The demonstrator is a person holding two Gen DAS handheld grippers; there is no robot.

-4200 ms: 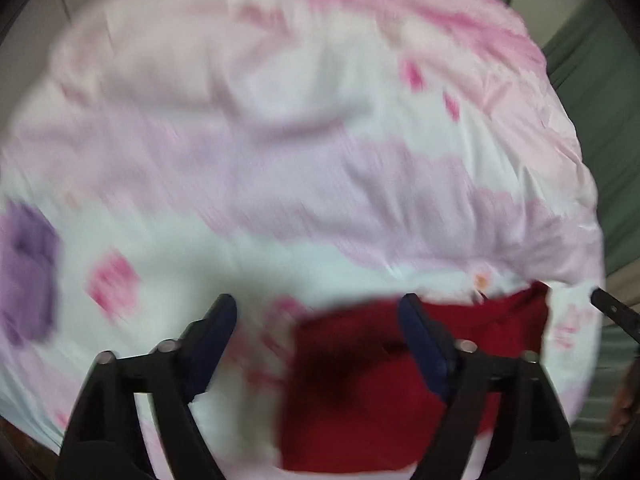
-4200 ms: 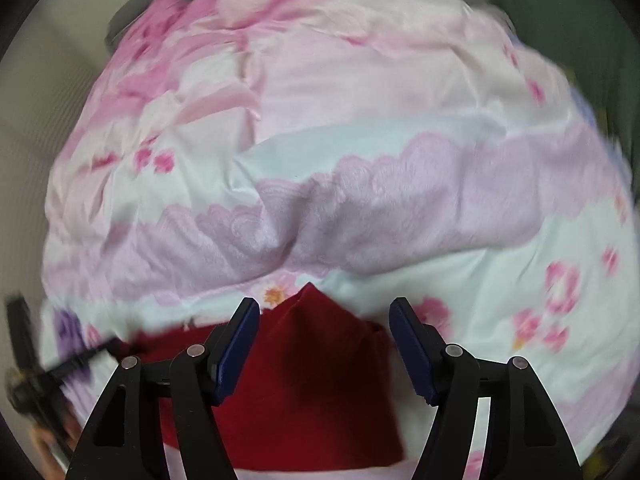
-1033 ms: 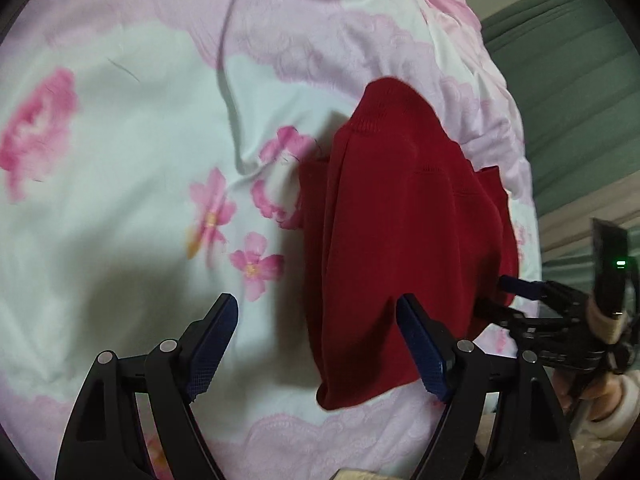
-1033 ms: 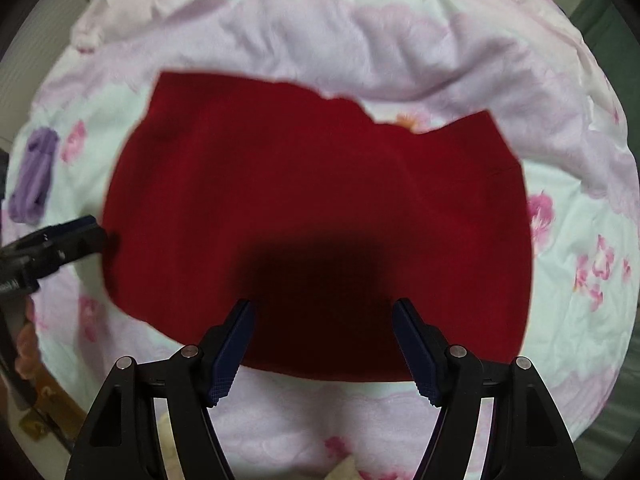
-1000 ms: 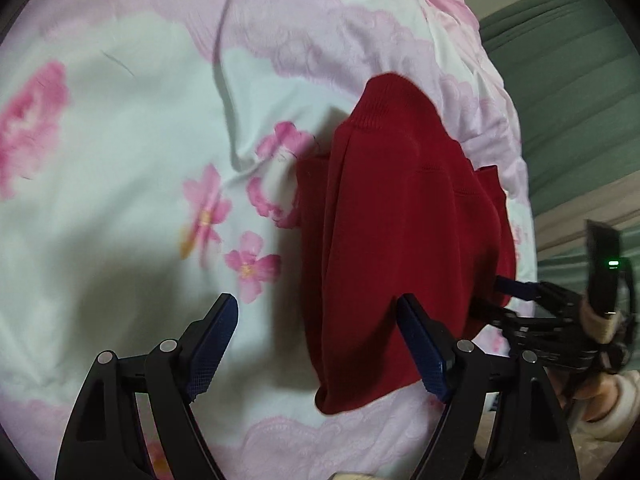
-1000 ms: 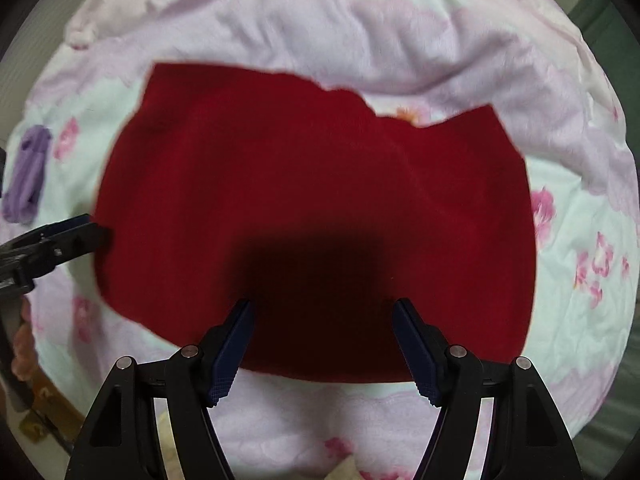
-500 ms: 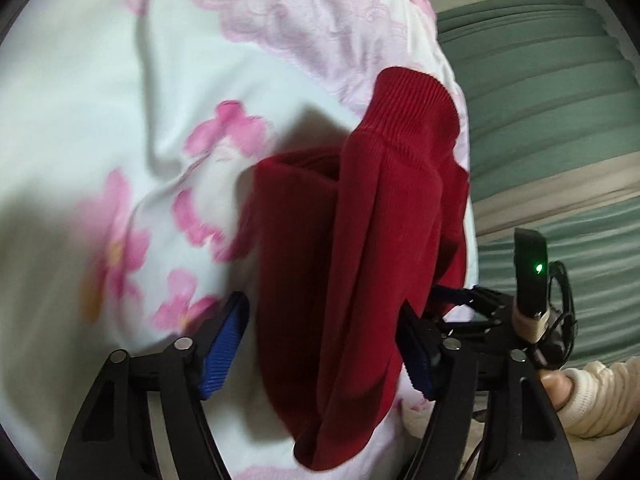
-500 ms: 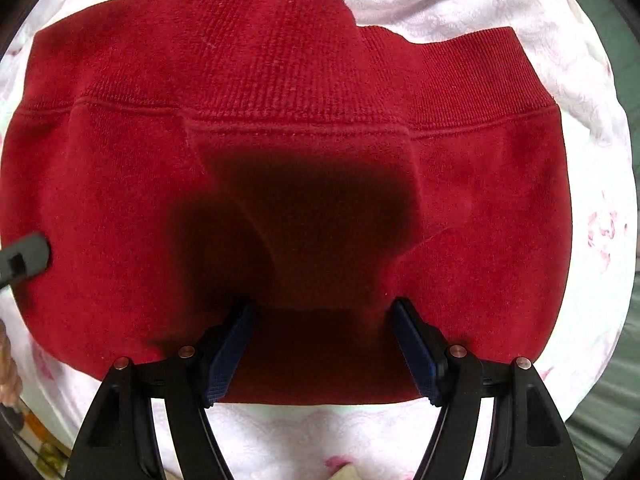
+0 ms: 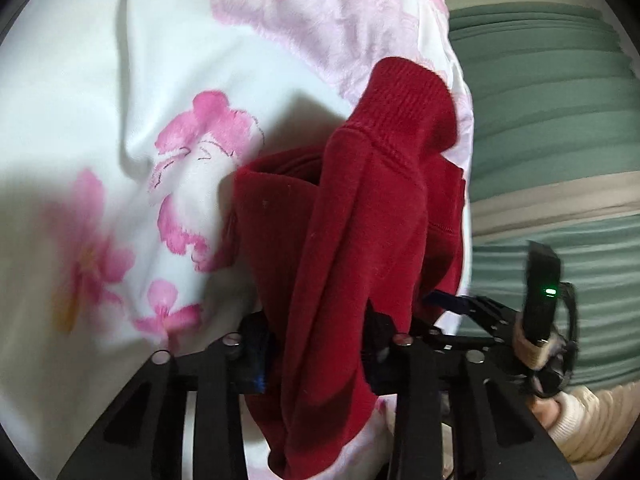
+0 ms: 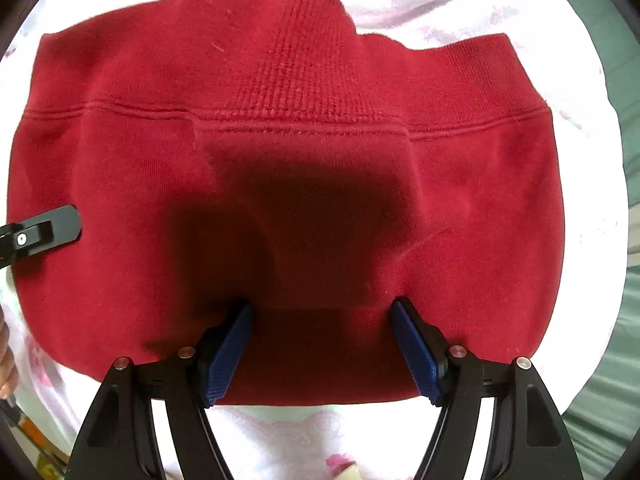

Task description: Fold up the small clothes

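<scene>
1. The red garment [image 10: 304, 184] is found lying on the floral bed sheet [image 9: 120, 80];
2. The left gripper [image 9: 316, 344] is clamped on a bunched side edge, judged ready to lift a fold;
3. The right gripper [image 10: 320, 340] is held with fingers apart, straddling the near edge, nothing gripped.

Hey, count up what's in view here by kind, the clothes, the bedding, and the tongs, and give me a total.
Red garment: 1
Floral bedsheet: 1
Tongs: 2, the left tongs closed on the garment's end, the right tongs open over its near edge
Total: 4
</scene>
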